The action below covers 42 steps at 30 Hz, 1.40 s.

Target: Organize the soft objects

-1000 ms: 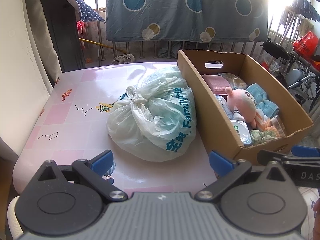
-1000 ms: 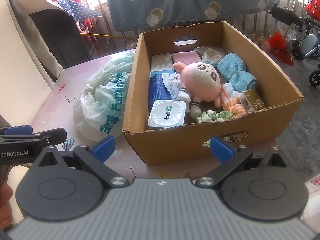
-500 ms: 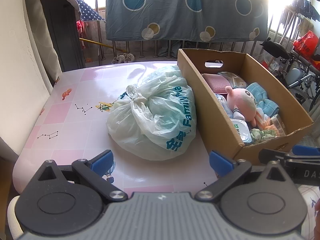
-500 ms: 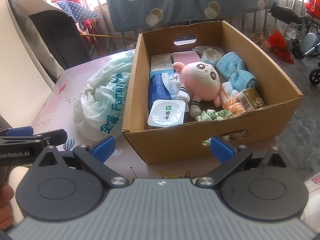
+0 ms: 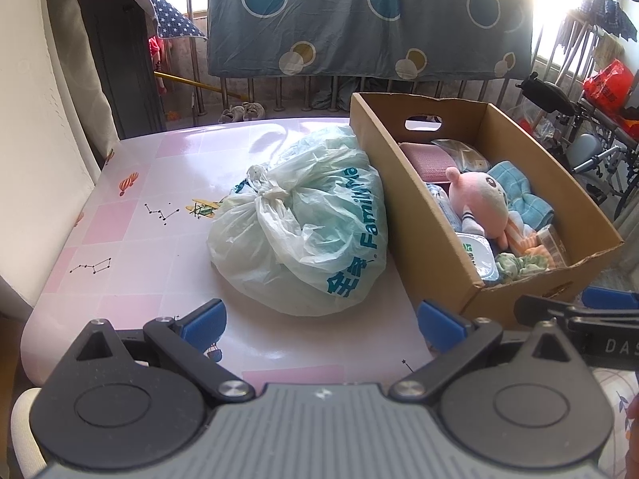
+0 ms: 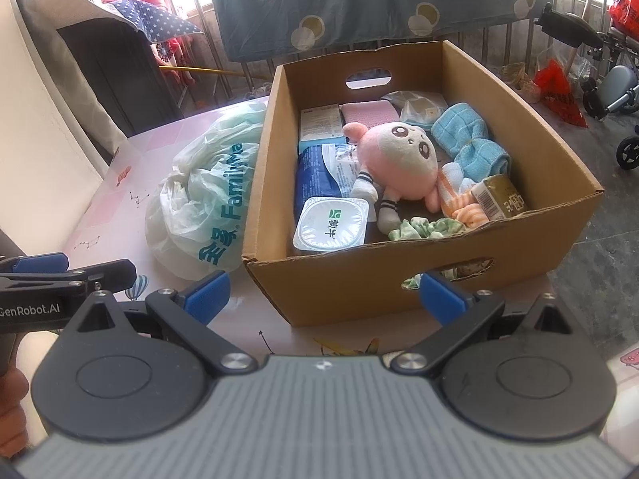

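A tied pale green plastic bag [image 5: 307, 223] [image 6: 203, 195] lies on the pink table [image 5: 131, 215], touching the left wall of a cardboard box [image 5: 403, 207] [image 6: 359, 291]. Inside the box lie a pink plush doll [image 6: 395, 159] [image 5: 477, 195], a blue towel [image 6: 471, 143], a green scrunchie [image 6: 427, 225], a white sealed tub [image 6: 331, 227] and packets. My left gripper [image 5: 319, 319] hovers open near the table's front edge, just short of the bag. My right gripper [image 6: 323, 293] is open in front of the box's near wall. Both hold nothing.
A spotted blue-grey sheet [image 5: 359, 28] hangs over railings behind the table. A white cushioned chair back [image 5: 36, 127] stands at the left. A wheelchair [image 6: 611, 80] and red bags sit on the floor to the right of the box.
Both views have shifted only slightly; the right gripper sits a touch closer to the box. Bag, box and contents have not moved.
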{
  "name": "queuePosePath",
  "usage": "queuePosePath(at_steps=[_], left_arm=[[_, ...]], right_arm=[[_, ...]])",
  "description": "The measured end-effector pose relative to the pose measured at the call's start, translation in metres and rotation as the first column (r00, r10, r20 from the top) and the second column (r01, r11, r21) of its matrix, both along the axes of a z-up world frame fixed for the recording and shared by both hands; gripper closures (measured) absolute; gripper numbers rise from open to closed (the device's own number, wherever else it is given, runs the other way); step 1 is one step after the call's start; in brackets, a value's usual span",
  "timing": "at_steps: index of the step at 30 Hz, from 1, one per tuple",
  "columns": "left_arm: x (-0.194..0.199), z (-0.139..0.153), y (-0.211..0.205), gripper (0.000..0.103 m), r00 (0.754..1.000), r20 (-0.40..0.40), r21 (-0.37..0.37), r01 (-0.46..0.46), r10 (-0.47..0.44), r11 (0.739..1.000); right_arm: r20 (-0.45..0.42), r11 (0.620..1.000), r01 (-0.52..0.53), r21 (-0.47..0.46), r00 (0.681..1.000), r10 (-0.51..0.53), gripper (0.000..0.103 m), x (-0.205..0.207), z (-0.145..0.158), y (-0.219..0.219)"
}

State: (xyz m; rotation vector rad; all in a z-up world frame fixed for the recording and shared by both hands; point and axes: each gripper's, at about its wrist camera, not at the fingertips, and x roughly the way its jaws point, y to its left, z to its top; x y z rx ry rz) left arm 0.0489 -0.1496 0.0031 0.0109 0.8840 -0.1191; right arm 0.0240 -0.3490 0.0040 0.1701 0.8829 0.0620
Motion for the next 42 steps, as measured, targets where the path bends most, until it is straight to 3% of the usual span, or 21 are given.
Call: queuePosePath(at_steps=[42], left_arm=[[0.0007,-0.0009,-0.0018,0.000,1.000,-0.004,-0.003,0.019,-0.019,1.000]], right_arm=[[-0.017,1.000,0.004,-0.027,1.000,-0.004,0.001,-0.0041,0.0016,-0.0070]])
